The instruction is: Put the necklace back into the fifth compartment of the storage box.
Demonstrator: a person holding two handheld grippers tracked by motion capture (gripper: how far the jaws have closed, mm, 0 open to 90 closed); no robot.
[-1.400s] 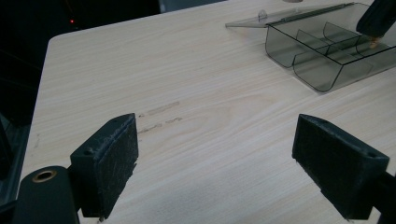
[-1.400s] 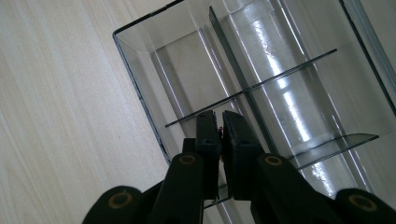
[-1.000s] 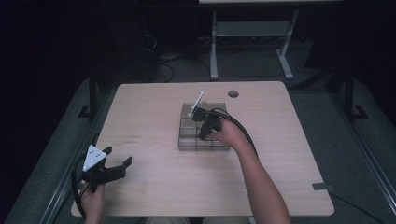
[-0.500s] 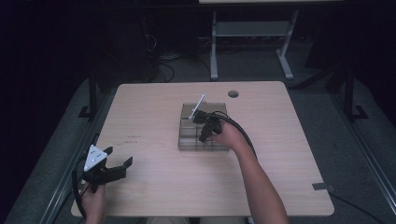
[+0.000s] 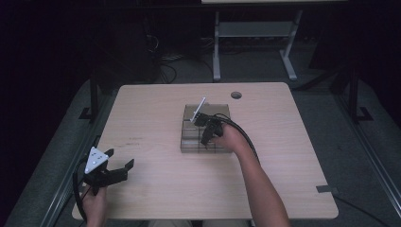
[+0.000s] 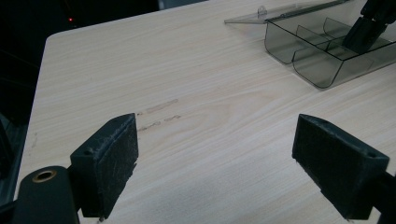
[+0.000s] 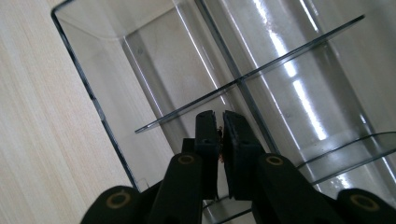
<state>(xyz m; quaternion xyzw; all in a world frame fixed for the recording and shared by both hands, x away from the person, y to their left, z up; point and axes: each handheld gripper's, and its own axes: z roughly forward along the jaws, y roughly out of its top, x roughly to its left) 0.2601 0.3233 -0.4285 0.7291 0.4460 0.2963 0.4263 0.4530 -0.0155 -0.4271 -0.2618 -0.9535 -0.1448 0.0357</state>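
Compartment box (image 5: 204,137) of smoky clear plastic lies near the middle of the wooden table (image 5: 156,109), with its lid (image 6: 252,17) opened flat behind it. Thin dividers (image 7: 247,79) split it into several cells. The right gripper (image 7: 219,135) reaches down into one cell, its jaws almost together; something small and reddish sits between them, too little to identify. The left gripper (image 6: 229,158) hovers near the table's front left corner, well apart from the box, jaws spread wide and holding nothing.
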